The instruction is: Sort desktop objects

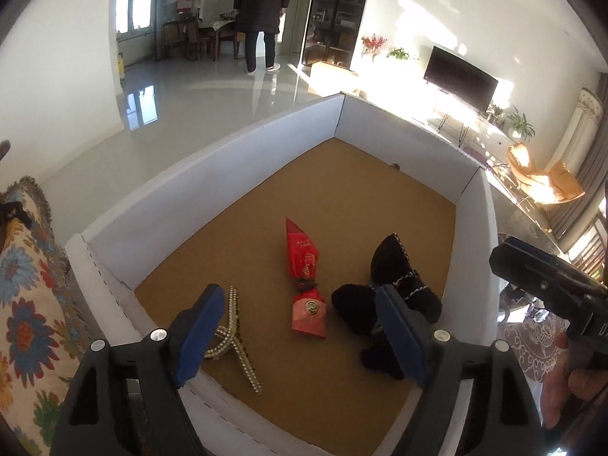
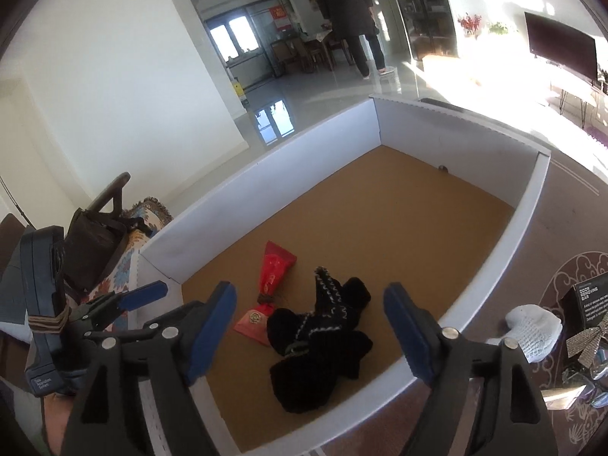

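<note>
- Blue pads are seen on both fingers of the left gripper point(image 1: 300, 332); the jaws are spread wide and nothing is gripped between them.
- Blue pads are likewise seen on the right gripper point(image 2: 315, 332); its jaws are also spread wide, with nothing pressed between the pads.
- Both grippers are held above the near edge of a white-walled box point(image 1: 212, 174) with a brown cork-like floor, and are pointed down into it.
- A black knitted garment with white stitching point(image 2: 323, 338) is seen crumpled on the box floor, in line with the gap of the right gripper and apart from its pads.
- A red wrapped packet point(image 1: 306, 285), tied at the waist with a round gold seal on its lower part, is laid just beside the black garment, on its left in both views; in the right wrist view the two appear to touch.
- A pearl-beaded strip point(image 1: 235, 336) is laid on the floor near the left wall, partly hidden by the left finger in the left wrist view.
- Outside the box, a white knitted item point(image 2: 534, 328), a black printed carton point(image 2: 587, 304) and a glittery bow point(image 2: 583, 340) are seen on a patterned mat to the right.
- A floral cushion point(image 1: 26, 304) is placed outside the left wall.
- A person in a dark coat point(image 1: 262, 3) is seen standing far behind, back turned.
</note>
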Available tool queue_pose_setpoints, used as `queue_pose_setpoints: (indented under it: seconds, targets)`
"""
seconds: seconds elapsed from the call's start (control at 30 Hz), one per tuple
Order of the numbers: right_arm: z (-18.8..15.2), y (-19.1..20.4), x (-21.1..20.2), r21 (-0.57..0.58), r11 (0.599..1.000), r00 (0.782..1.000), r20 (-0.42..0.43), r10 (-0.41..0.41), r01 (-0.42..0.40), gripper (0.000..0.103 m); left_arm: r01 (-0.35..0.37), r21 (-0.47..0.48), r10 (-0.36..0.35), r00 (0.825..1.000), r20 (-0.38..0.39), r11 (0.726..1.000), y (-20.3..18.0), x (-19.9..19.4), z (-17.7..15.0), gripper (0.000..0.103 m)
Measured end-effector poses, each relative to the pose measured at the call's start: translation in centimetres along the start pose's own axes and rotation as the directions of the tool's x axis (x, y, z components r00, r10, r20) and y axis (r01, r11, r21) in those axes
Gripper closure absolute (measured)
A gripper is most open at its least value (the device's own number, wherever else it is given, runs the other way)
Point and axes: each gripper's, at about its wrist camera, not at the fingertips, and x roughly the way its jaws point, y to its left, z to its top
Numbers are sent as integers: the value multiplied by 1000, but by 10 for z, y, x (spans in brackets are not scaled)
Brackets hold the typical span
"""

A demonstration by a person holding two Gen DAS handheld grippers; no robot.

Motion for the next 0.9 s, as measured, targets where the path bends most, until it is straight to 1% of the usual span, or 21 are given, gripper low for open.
queue_pose_setpoints:
  seconds: [0.07,0.13,0.23,0.27,0.33,0.43,0.5,0.57,0.63,0.7,0.8,0.9]
  targets:
    - [-14,-7,-27,-27,999,999,47,-23,25,13,49,32,-50,998,37,998,-21,-19,-3,22]
    - [-31,-18,-55,-53,996,994,84,-69,74,8,112,87,-118,991,60,990,-48,-35,-6,22]
    - [-64,-48,-90,-97,978,979,105,-174,185,2,206,187,-217,975,39,961,-99,-50,-14,17]
    - [-78,-60,-98,-113,966,971,94,-221,231,2,233,218,-244,969,23,948,-117,-54,-20,15]
    - [-106,-88,-110,-132,939,948,44,-315,318,2,290,278,-296,955,-19,916,-154,-59,-35,15]
    - [-152,-135,-133,-107,904,908,-24,-418,413,2,360,360,-350,932,-93,861,-206,-54,-63,15]
    - [-178,-167,-151,-60,889,887,-62,-457,454,2,379,406,-351,925,-144,832,-240,-40,-85,15]
    - [-200,-190,-163,0,874,869,-97,-484,487,2,387,433,-335,922,-193,814,-267,-18,-106,15]
    - [-220,-204,-176,61,861,861,-118,-495,504,2,386,437,-313,921,-232,812,-285,6,-124,15]
    - [-232,-211,-180,103,854,858,-125,-498,510,2,370,445,-283,926,-251,816,-298,25,-141,15]
    - [-241,-214,-180,134,846,855,-130,-502,516,2,332,473,-239,939,-248,816,-308,42,-157,15]
    - [-242,-211,-183,145,843,855,-110,-507,518,2,311,485,-213,945,-247,817,-308,51,-162,15]
